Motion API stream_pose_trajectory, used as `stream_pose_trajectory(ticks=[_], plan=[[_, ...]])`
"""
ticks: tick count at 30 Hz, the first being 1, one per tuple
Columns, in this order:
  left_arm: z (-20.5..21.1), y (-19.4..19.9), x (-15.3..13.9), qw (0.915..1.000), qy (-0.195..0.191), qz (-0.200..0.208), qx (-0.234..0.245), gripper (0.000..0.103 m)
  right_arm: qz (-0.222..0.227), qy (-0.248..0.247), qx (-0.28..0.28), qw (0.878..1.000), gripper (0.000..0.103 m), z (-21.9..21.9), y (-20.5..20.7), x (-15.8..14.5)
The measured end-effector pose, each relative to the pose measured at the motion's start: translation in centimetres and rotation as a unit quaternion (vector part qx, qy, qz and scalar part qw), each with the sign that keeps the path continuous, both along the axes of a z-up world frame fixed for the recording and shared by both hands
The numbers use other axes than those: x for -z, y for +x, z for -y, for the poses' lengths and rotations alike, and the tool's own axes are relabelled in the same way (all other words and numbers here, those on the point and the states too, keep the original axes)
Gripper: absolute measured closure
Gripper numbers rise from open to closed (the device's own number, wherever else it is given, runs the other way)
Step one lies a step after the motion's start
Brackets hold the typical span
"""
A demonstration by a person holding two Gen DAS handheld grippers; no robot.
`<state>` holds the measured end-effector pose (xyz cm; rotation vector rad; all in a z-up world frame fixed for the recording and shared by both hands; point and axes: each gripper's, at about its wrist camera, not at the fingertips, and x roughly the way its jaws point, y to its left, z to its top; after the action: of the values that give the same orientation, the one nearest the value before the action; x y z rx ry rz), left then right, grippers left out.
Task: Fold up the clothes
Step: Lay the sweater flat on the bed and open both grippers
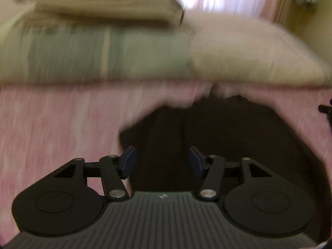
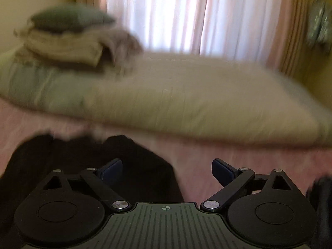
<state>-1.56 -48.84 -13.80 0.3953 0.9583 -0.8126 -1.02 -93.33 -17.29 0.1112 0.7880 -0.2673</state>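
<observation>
Both tools gape empty: left gripper [image 1: 162, 161] and right gripper [image 2: 167, 173] hang over a black garment [image 2: 83, 157] lying on the pink bedsheet [image 1: 51, 124]. Beyond sit a cream pillow [image 2: 186, 95], stacked folded linens [image 2: 66, 45] and pale curtains [image 2: 176, 14], all blurred.

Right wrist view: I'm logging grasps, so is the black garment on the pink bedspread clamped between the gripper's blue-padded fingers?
No: the right gripper stands wide open, nothing between its fingers, the black garment lying beneath.

garment [image 1: 217, 137] on bedsheet [image 1: 51, 128], pillows [image 1: 249, 51] behind, folded stack [image 2: 68, 45] atop
</observation>
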Motion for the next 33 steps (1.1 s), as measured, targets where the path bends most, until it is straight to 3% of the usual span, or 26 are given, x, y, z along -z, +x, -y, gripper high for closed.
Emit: stream_pose_trajectory(ticks=[2, 6, 8, 11, 13, 14, 16, 20, 23, 26, 28, 30, 33], plan=[[-2.5, -0.7, 1.9, 0.9993, 0.024, -0.027, -0.003, 0.050, -0.029, 0.051, 0.012, 0.998, 0.007, -0.4, -1.3, 1.5], [-4.3, -4.8, 4.8, 0.9958, 0.046, -0.054, 0.057, 0.045, -0.082, 0.125, 0.024, 0.988, 0.007, -3.2, -3.7, 3.6], [-3.7, -6.4, 6.7, 0.9912, 0.053, -0.062, 0.104, 0.045, -0.102, 0.139, 0.025, 0.985, 0.007, -6.1, -6.5, 3.0], [-2.3, -8.3, 9.5, 0.9817, 0.068, -0.039, 0.173, 0.047, -0.117, 0.150, 0.038, 0.981, 0.007, -9.5, -8.5, 2.8], [-1.9, -8.3, 11.0, 0.9779, 0.074, -0.048, 0.190, 0.071, -0.119, 0.144, 0.047, 0.981, 0.007, -11.6, -9.5, 2.2], [-1.8, -7.7, 11.5, 0.9765, 0.071, -0.062, 0.194, 0.103, -0.120, 0.136, 0.052, 0.982, 0.007, -12.6, -10.0, 1.9], [-2.7, -5.7, 10.9, 0.9777, 0.045, -0.076, 0.191, 0.103, -0.124, 0.125, 0.069, 0.982, 0.007, -14.6, -10.8, 1.4], [-9.1, 2.2, 3.5, 0.9880, -0.048, -0.044, 0.140, 0.103, -0.129, 0.117, 0.104, 0.979, 0.007, -18.6, -10.7, 0.2], [-16.4, 11.3, -2.9, 0.9949, -0.083, 0.029, 0.049, 0.103, -0.128, 0.110, 0.100, 0.981, 0.007, -22.1, -9.7, -0.8], [-23.2, 20.2, -7.1, 0.9875, -0.078, 0.114, -0.075, 0.103, -0.122, 0.106, 0.075, 0.984, 0.007, -25.4, -7.6, -1.4], [-26.9, 25.2, -8.2, 0.9720, -0.052, 0.147, -0.176, 0.098, -0.122, 0.102, 0.056, 0.986, 0.007, -27.2, -6.1, -1.3], [-29.4, 27.5, -7.9, 0.9601, -0.029, 0.154, -0.231, 0.069, -0.127, 0.098, 0.039, 0.986, 0.007, -28.7, -4.8, -0.8], [-30.2, 25.7, -5.2, 0.9694, -0.010, 0.135, -0.205, 0.064, -0.135, 0.100, 0.035, 0.985, 0.007, -29.8, -4.3, -0.2]])
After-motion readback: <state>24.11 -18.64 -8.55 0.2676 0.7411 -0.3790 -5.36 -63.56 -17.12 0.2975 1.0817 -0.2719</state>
